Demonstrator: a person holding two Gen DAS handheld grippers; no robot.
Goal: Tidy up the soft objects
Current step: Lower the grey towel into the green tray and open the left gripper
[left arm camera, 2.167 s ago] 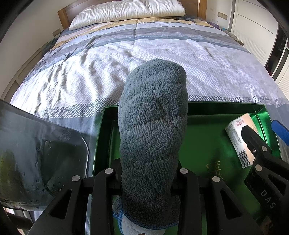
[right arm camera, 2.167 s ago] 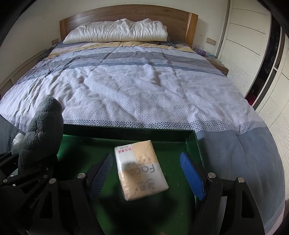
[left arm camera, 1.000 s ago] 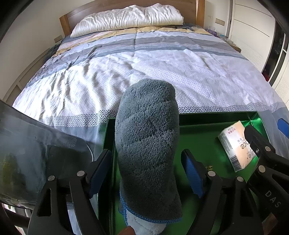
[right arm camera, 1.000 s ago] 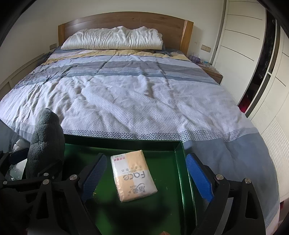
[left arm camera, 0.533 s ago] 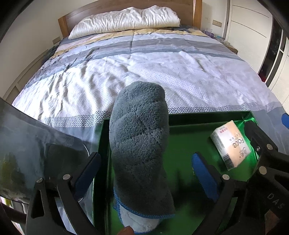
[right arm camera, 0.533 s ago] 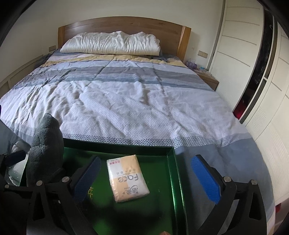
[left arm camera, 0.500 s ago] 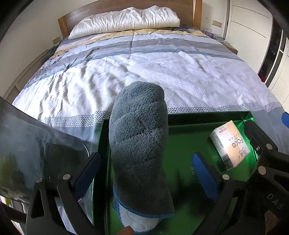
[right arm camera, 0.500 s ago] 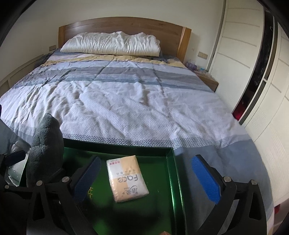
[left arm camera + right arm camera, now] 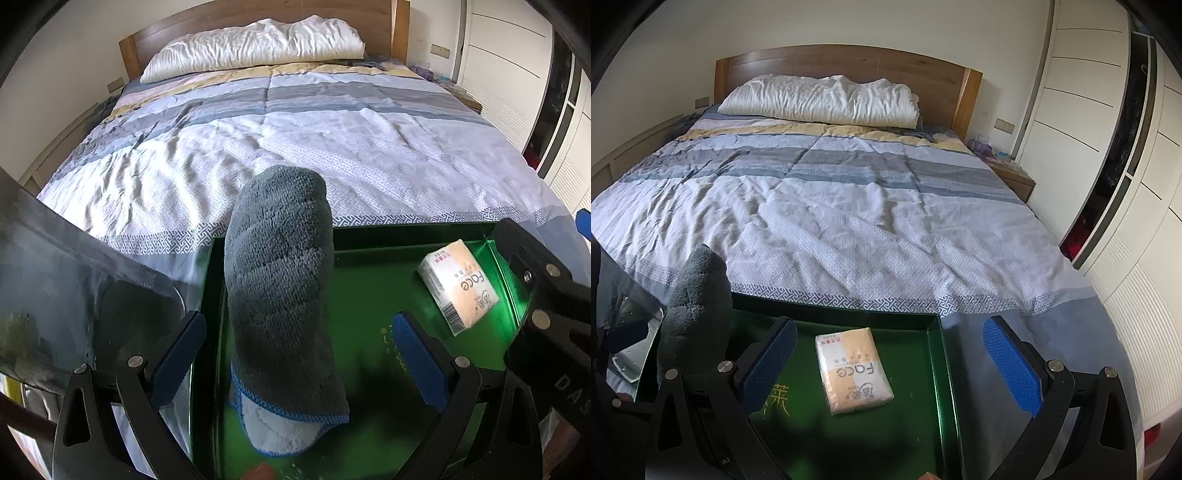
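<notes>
our left claw (image 9: 295, 354) is spread wide, its blue pads clear of the rolled grey towel (image 9: 282, 295) that stands between them, leaning a little, at the left end of the green tray (image 9: 373, 243). our right claw (image 9: 892, 365) is spread too, holding nothing; the tissue pack (image 9: 853, 369) lies flat in the tray between and just ahead of its pads. beyond the tray stretches the bed (image 9: 831, 206) with its white pillow (image 9: 820, 99).

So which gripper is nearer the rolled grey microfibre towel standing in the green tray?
Left. The left gripper straddles the towel, open; the right gripper sits beside it, over the tissue pack.
</notes>
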